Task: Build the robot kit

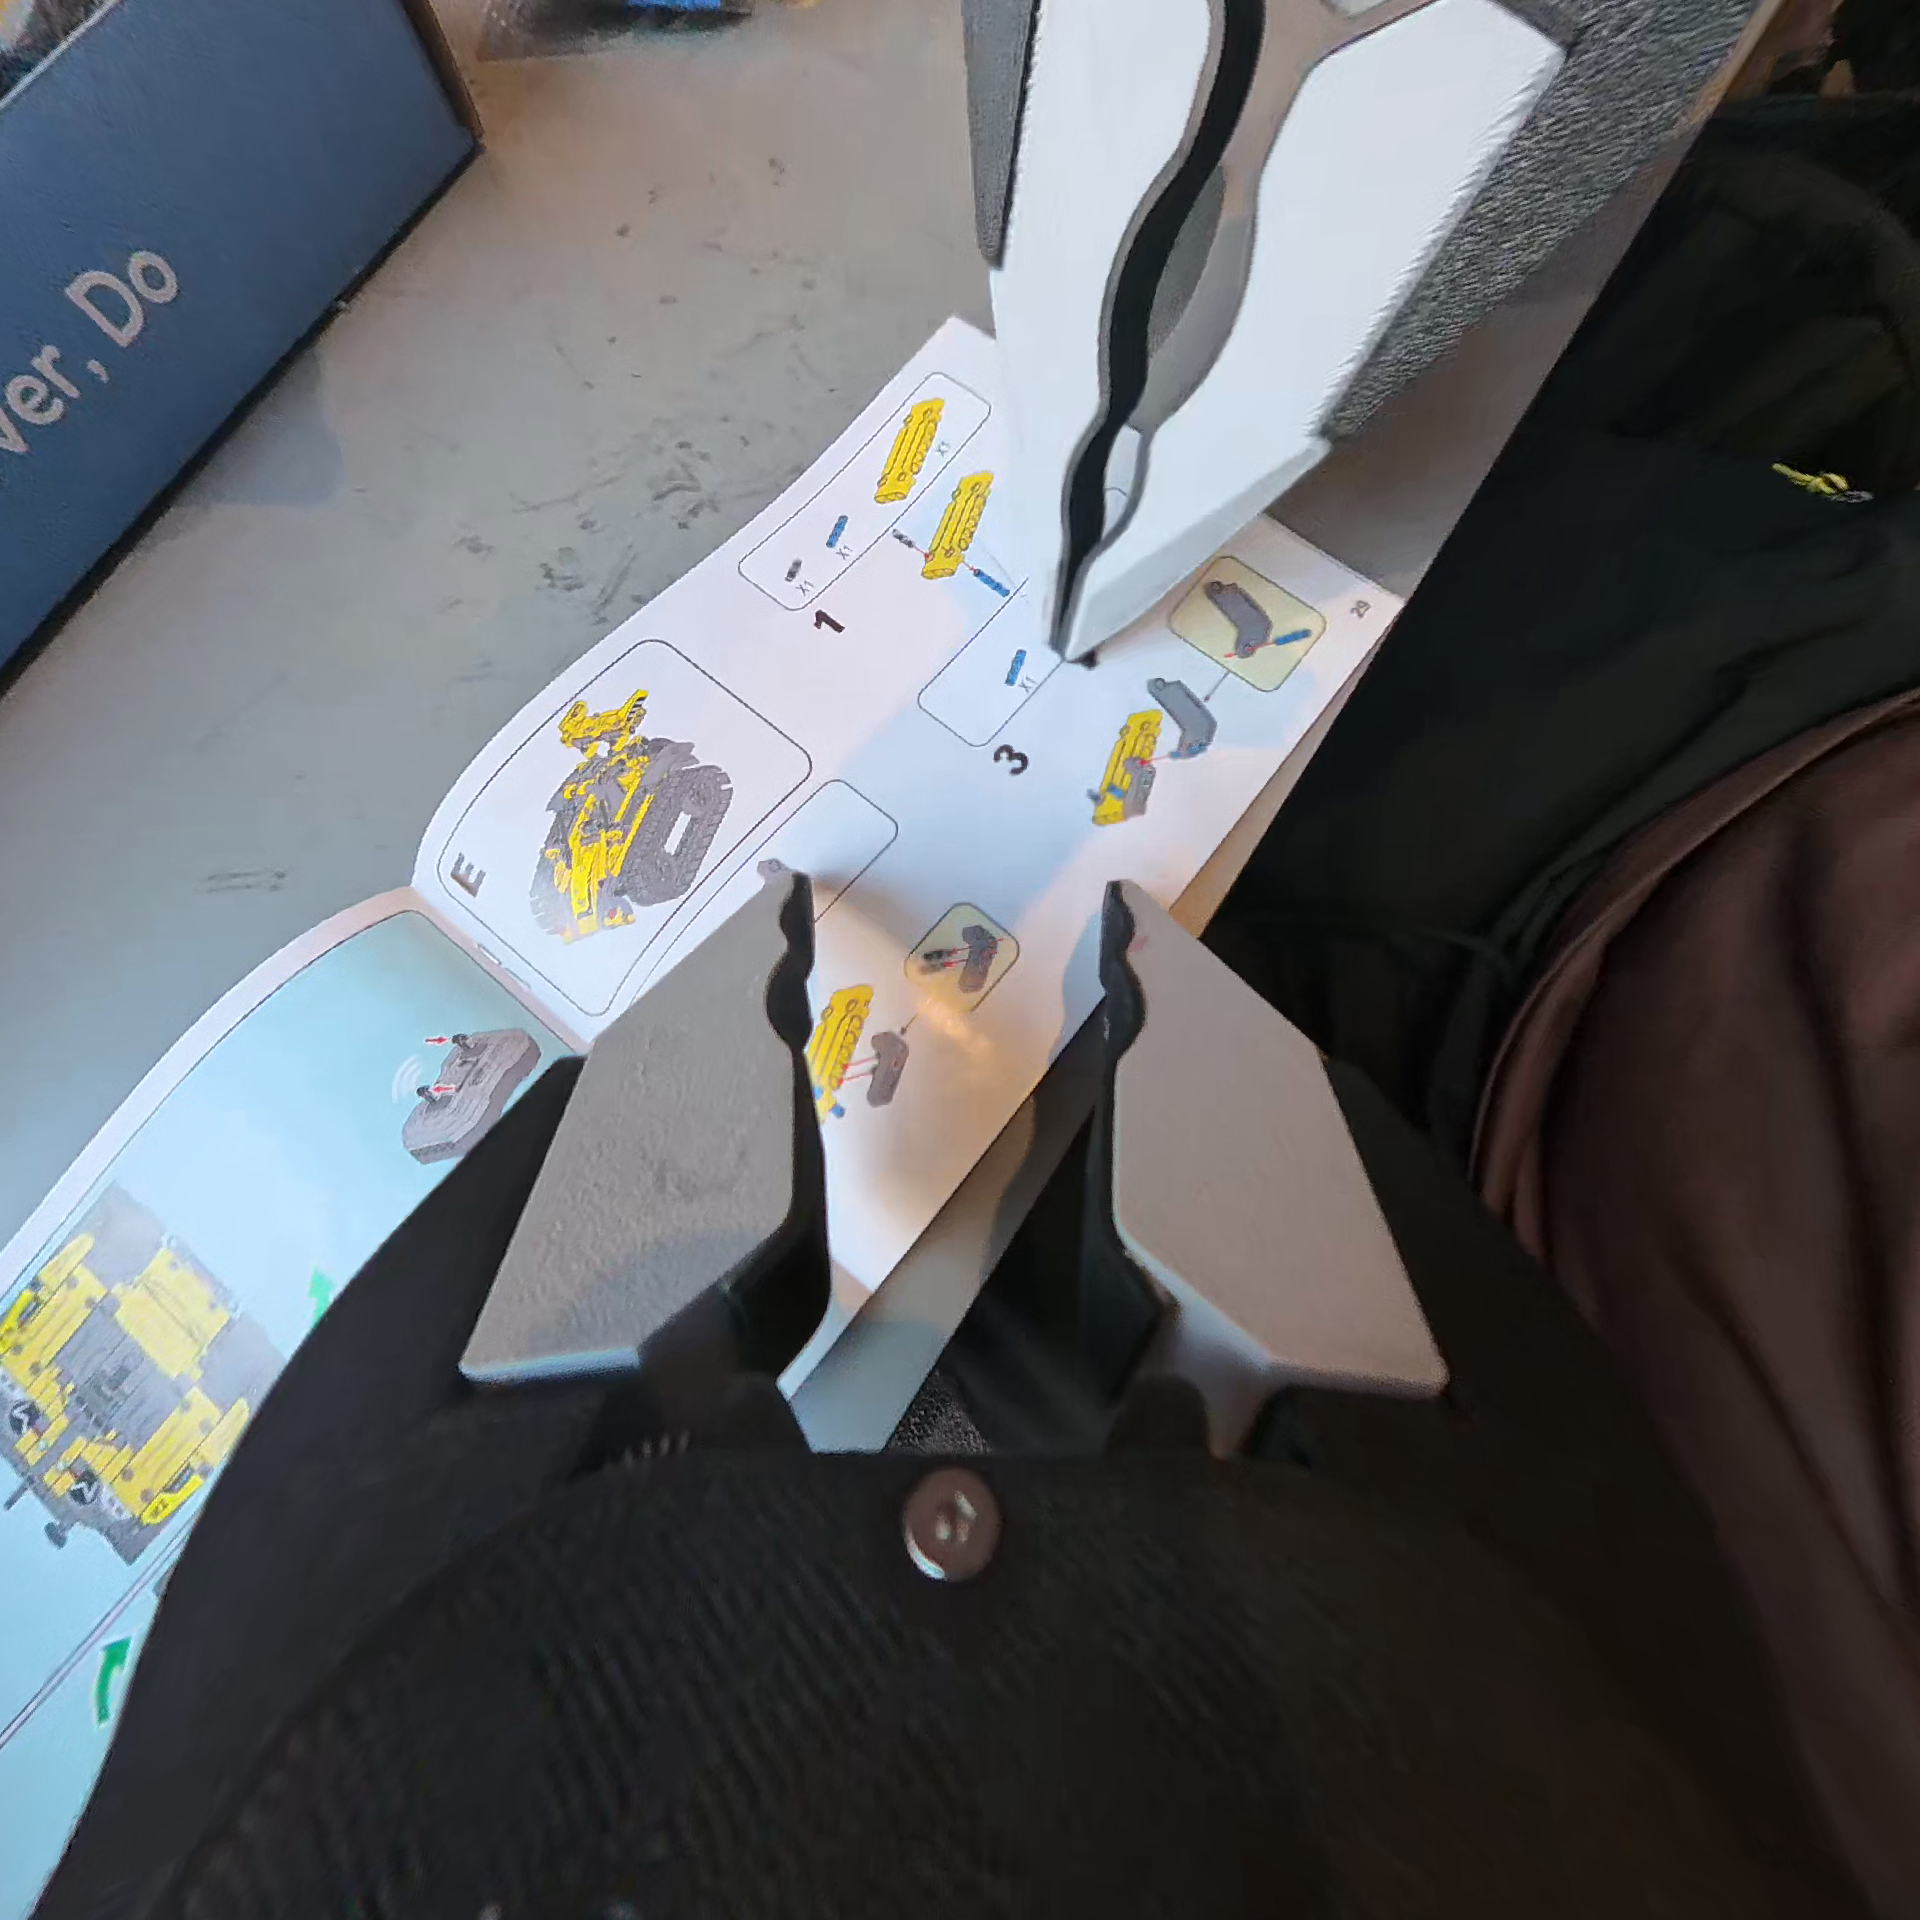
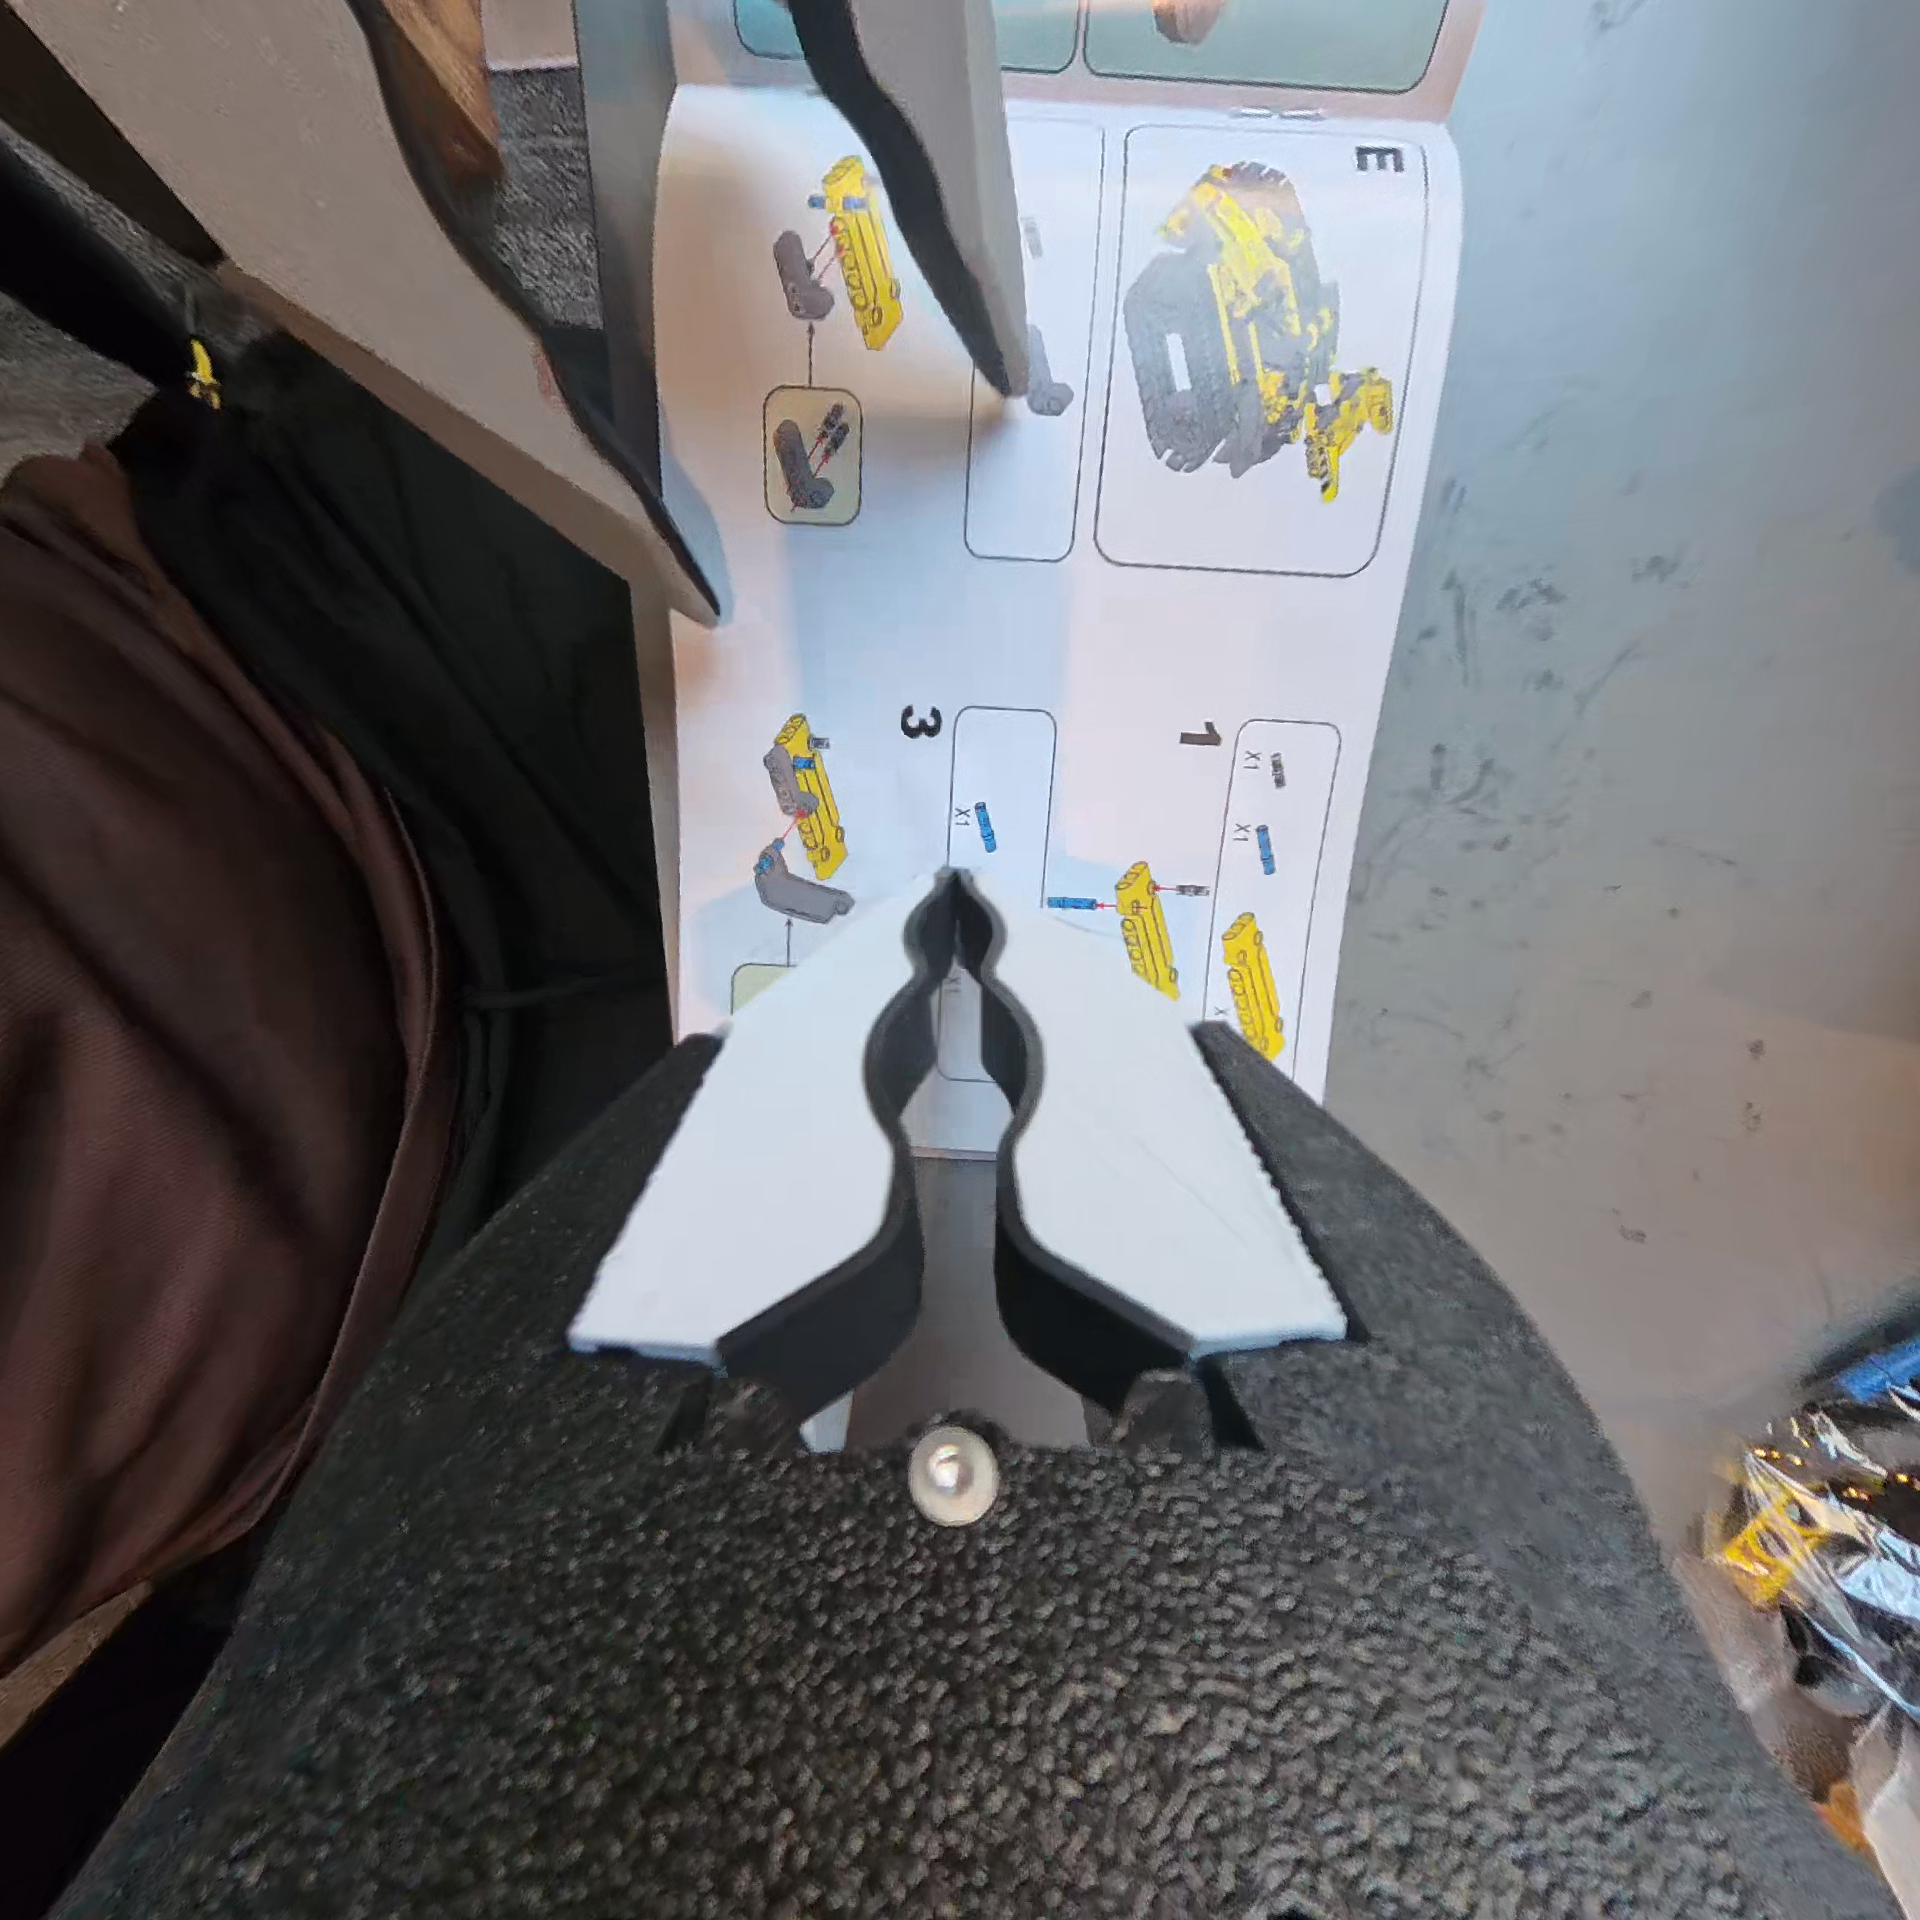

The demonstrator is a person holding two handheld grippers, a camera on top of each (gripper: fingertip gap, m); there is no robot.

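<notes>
While the left gripper point(image 1: 951, 894) hovers wide open over the booklet point(image 1: 935, 727) holding nothing, the right gripper point(image 2: 953, 878) has its tips pinched together, down at the page by the step boxes. Can't tell if it's got anything. Booklet's open on the grey table point(image 1: 499, 416), parts bag point(image 2: 1808, 1538) off right.

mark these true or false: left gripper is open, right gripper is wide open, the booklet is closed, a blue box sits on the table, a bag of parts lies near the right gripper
1. The left gripper is open: true.
2. The right gripper is wide open: false, its tips meet over the instruction booklet.
3. The booklet is closed: false, it lies open on the grey table.
4. A blue box sits on the table: true.
5. A clear bag of parts lies near the right gripper: true.
</notes>
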